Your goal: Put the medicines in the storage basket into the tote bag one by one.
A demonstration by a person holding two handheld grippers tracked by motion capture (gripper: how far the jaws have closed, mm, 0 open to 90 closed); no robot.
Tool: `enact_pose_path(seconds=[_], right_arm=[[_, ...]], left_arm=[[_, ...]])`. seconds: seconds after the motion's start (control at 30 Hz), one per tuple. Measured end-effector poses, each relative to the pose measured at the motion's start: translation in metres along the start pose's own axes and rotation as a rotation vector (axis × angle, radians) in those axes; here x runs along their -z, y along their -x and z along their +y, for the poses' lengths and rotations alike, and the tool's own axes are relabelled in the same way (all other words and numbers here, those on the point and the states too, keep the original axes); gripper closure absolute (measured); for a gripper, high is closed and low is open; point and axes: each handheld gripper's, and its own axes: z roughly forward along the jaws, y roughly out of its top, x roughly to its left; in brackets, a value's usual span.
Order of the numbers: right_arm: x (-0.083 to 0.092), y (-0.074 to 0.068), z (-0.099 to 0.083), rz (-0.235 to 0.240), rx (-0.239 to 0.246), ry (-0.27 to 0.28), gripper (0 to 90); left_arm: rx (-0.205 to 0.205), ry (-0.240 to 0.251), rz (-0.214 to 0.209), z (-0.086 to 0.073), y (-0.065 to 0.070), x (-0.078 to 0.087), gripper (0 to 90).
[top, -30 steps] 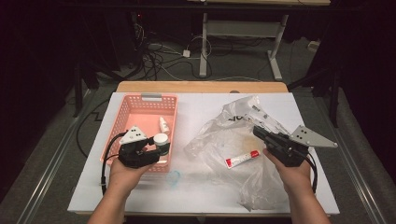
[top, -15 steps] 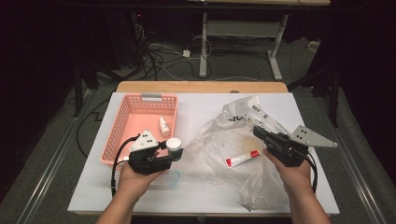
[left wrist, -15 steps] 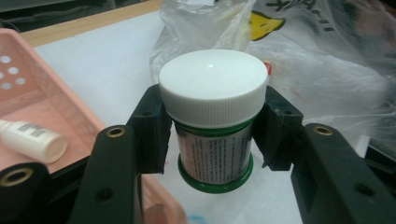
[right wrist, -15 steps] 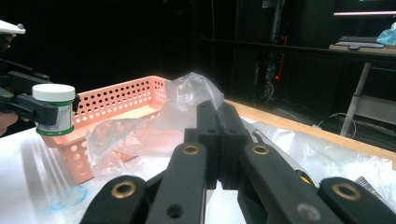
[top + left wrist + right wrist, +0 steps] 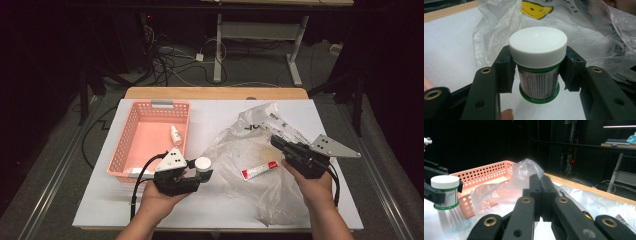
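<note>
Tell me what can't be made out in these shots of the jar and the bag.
- Jar label: left gripper view, print too small and blurred to read.
- Plastic bag lettering: high view, cut short by crumpled folds.
- Right gripper: right gripper view, whether its shut jaws pinch the bag film is hidden by the jaws themselves.

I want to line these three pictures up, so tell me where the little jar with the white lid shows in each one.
High view: the jar sits left of centre, in the left gripper, beside the pink basket.
Left gripper view: the jar is in the centre, clamped between the jaws.
Right gripper view: the jar is at the far left edge.
Shared landmark: the clear plastic bag, just past the jar.
</note>
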Motion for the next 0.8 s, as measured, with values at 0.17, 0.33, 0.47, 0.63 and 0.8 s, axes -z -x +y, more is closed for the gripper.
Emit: enact_pose_path(seconds=[0.17, 0.33, 0.47, 0.63, 0.8], right_arm=[[0.000, 0.000, 0.000, -0.001, 0.002, 0.000, 90.0], [0.000, -0.001, 0.001, 0.000, 0.003, 0.001, 90.0], [0.000, -0.001, 0.001, 0.002, 0.005, 0.000, 90.0], [-0.001, -0.001, 0.000, 0.001, 0.005, -0.006, 90.0], [0.000, -0.001, 0.000, 0.000, 0.005, -0.004, 90.0]], left_arm=[[-0.011, -0.013, -0.019, -0.001, 0.007, -0.009, 50.4], [-0.027, -0.033, -0.029, -0.004, 0.014, -0.020, 50.3], [-0.034, -0.057, -0.040, -0.006, 0.018, -0.029, 50.4], [-0.057, -0.095, -0.044, -0.012, 0.024, -0.043, 50.3], [-0.062, -0.125, -0.051, -0.016, 0.027, -0.054, 50.3]])
